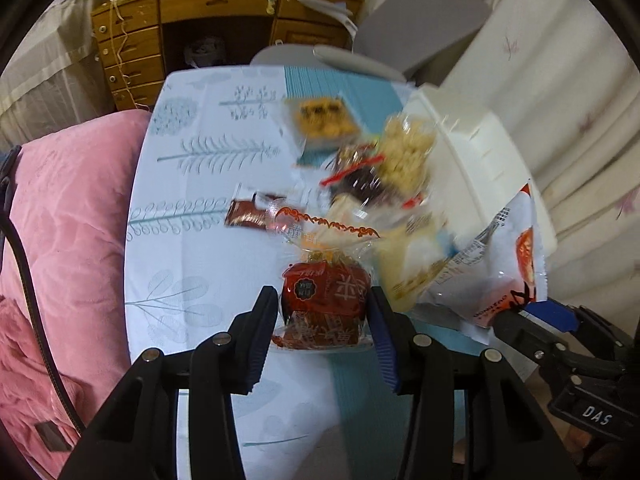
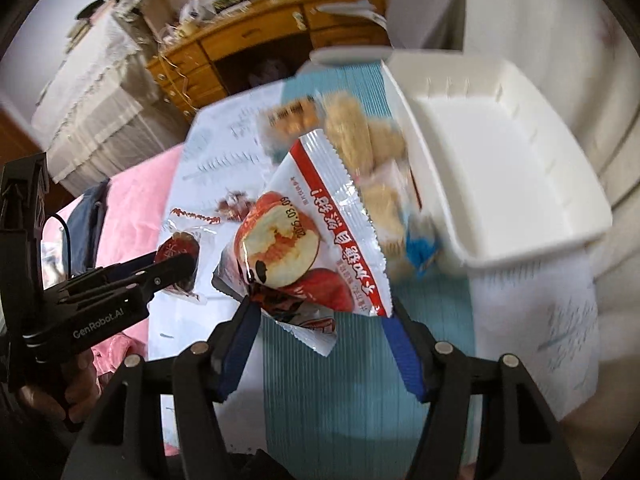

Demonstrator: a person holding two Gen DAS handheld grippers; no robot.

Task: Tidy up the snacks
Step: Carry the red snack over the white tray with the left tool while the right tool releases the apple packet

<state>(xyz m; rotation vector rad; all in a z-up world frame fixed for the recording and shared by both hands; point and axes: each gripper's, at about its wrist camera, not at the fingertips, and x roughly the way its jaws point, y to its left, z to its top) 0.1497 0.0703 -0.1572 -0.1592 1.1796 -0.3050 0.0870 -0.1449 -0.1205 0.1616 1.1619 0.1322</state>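
My left gripper (image 1: 323,322) is shut on a small red snack packet (image 1: 325,300) in clear wrap, which hangs above the patterned table (image 1: 192,200). My right gripper (image 2: 320,326) is shut on the lower end of a white apple-slice snack bag (image 2: 298,248), also off the table. In the left wrist view that bag (image 1: 496,264) shows at the right. The right wrist view has the red packet (image 2: 176,250) and the left gripper's fingers (image 2: 168,270) at the left. A heap of blurred snacks (image 1: 396,160) lies in the middle of the table beside a white bin (image 2: 500,168).
An orange cracker pack (image 1: 324,120) and a brown-red packet (image 1: 248,216) lie on the cloth. The white bin's wall (image 1: 476,152) runs along the table's right side. A pink quilt (image 1: 72,220) borders the left edge. Behind stand a wooden desk (image 1: 192,20) and a grey chair (image 1: 424,16).
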